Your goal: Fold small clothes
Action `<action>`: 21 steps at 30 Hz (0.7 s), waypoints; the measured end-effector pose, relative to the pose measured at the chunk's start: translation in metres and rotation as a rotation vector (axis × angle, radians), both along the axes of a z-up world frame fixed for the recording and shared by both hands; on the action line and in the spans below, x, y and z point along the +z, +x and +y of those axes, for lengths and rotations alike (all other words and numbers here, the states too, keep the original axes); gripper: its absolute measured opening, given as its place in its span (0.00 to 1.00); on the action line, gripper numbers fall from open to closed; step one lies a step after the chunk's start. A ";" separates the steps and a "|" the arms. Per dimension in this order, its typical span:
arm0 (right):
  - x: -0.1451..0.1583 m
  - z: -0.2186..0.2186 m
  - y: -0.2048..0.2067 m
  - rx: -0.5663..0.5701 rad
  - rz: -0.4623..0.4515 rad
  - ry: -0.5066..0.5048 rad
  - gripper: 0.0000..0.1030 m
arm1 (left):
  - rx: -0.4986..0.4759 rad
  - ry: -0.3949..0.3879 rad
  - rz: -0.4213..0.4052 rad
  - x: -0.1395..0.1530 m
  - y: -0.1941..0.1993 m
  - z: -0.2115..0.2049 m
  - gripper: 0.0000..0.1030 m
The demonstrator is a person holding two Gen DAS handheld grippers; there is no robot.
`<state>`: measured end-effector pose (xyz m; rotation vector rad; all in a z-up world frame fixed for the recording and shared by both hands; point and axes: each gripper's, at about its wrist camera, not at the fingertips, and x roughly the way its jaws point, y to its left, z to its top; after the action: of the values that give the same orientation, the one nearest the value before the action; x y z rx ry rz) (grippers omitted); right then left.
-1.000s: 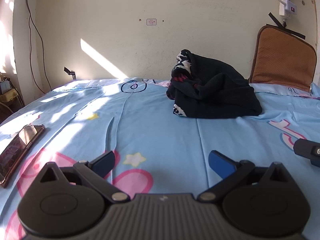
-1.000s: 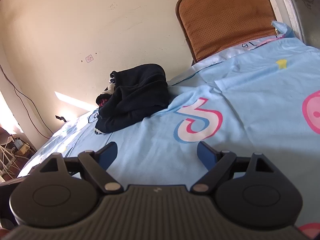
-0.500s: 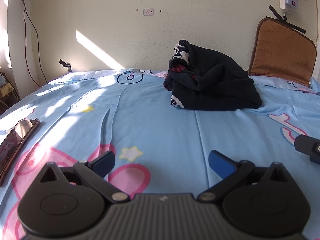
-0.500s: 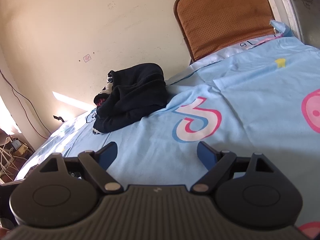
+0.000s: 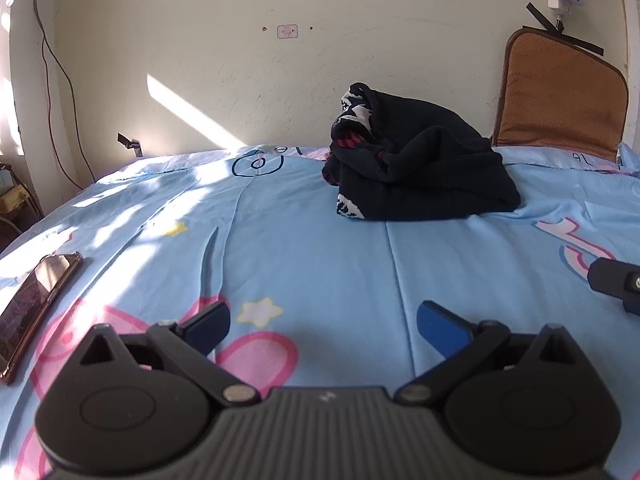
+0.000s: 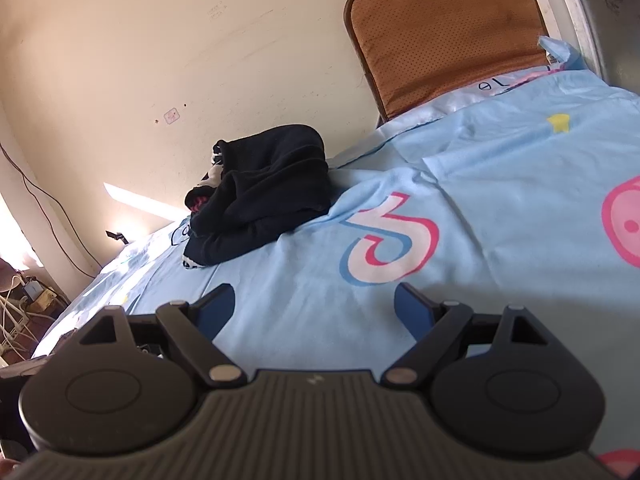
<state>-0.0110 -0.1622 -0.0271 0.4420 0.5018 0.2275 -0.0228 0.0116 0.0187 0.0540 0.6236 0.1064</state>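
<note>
A crumpled black garment [image 5: 420, 172] with white and red patches lies in a heap on the light blue patterned bedsheet [image 5: 312, 256], near the far wall. It also shows in the right wrist view [image 6: 264, 192]. My left gripper [image 5: 322, 324] is open and empty, low over the sheet, well short of the garment. My right gripper [image 6: 314, 308] is open and empty, also low over the sheet [image 6: 480, 200], with the garment ahead to its left. A part of the right gripper [image 5: 618, 284] shows at the right edge of the left wrist view.
A phone [image 5: 36, 300] lies on the sheet at the left. A brown cushion [image 5: 560, 96] leans against the wall at the bed's far right and shows in the right wrist view [image 6: 444, 28]. Cables and a power strip [image 6: 16, 312] are on the floor left of the bed.
Both grippers have drifted slightly; the garment sits a little lower in the right wrist view. Both stay open and empty. The garment has not moved.
</note>
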 end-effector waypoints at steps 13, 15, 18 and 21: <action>0.000 0.001 0.001 0.010 0.007 -0.005 0.86 | -0.020 -0.009 0.013 -0.001 0.003 0.001 1.00; 0.000 0.001 0.001 0.010 0.006 -0.006 0.86 | -0.019 -0.007 0.014 -0.001 0.003 0.000 1.00; 0.000 0.001 0.001 0.010 0.006 -0.006 0.86 | -0.015 0.001 0.017 -0.001 0.003 -0.001 1.00; 0.000 0.001 0.001 0.010 0.006 -0.005 0.86 | -0.012 0.003 0.027 -0.001 0.004 -0.001 1.00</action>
<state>-0.0098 -0.1615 -0.0271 0.4353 0.5108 0.2347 -0.0184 0.0102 0.0176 0.0626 0.6498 0.0949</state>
